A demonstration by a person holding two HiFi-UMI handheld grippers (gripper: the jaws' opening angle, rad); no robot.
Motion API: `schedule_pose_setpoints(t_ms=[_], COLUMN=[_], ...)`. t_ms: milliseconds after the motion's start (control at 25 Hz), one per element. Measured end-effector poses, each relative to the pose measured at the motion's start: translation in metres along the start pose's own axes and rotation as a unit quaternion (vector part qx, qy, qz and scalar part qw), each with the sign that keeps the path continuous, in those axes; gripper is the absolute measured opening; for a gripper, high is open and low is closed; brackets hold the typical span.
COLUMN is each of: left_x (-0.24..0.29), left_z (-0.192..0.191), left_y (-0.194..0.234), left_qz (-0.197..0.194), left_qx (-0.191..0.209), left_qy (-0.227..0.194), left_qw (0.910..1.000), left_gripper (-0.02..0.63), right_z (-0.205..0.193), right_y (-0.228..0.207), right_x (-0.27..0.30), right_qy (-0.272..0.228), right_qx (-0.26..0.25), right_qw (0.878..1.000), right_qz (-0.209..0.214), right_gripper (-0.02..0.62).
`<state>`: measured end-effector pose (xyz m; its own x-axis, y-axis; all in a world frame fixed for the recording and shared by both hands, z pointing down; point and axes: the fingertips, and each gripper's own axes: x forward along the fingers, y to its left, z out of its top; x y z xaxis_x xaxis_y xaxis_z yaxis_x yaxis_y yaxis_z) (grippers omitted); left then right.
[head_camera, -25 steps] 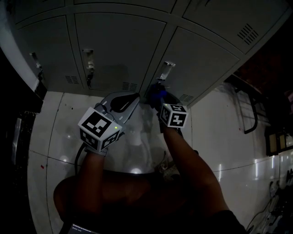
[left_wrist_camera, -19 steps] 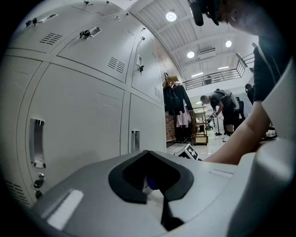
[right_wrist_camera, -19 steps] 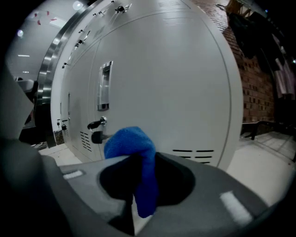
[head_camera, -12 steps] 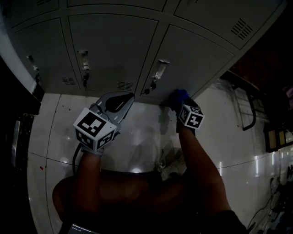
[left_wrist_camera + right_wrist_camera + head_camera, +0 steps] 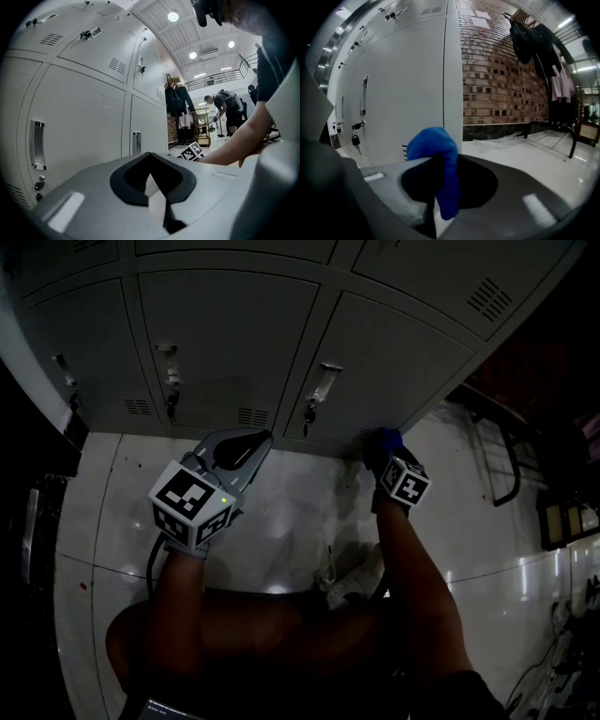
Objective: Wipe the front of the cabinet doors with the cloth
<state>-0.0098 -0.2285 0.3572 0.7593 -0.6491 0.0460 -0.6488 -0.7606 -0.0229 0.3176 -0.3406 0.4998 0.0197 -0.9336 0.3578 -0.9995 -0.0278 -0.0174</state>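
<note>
Right gripper view has the right tool [image 5: 431, 199] clamped on a bunched blue cloth [image 5: 438, 150], which bulges above the jaws and hangs down between them. Head view places that cloth [image 5: 384, 439] low at the outer corner of the right-hand grey locker door [image 5: 403, 352], beside its vent slots [image 5: 367, 439]; whether it touches the door is unclear. The left tool [image 5: 239, 442] hovers over the glossy white floor [image 5: 300, 521] just before the middle door [image 5: 225, 334], its jaws together and empty.
</note>
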Motion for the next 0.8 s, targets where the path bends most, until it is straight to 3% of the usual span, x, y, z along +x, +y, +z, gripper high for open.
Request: schedule_pose_setpoints(t_ms=[240,480,600,800], left_x=[-0.003,-0.008,-0.009,-0.012], left_z=[0.003,0.010,0.010,0.010], left_y=[-0.001,-0.004,-0.009,-0.022], left_qz=[0.002,-0.001,-0.004,-0.015], left_qx=[0.000,0.002,0.004,0.008], left_qy=[-0.002,-0.007,-0.005,-0.003], left_qw=[1.0000,1.0000,1.0000,0.9998], left_gripper=[0.000,0.000,0.000,0.000], right_z=[0.030,0.088,0.106,0.104], right_y=[0.038,0.090,0.130,0.202], right_x=[-0.022,-0.077,-0.114,-0.176], right_qy=[-0.019,-0.067,-0.092,-0.119], right_qx=[-0.004,-0.022,-0.031,-0.086], right_qw=[0.998,0.985,0.967,0.921], right_qz=[0.059,0.160,0.234,0.360], right_gripper=[0.077,0.077,0.077,0.077])
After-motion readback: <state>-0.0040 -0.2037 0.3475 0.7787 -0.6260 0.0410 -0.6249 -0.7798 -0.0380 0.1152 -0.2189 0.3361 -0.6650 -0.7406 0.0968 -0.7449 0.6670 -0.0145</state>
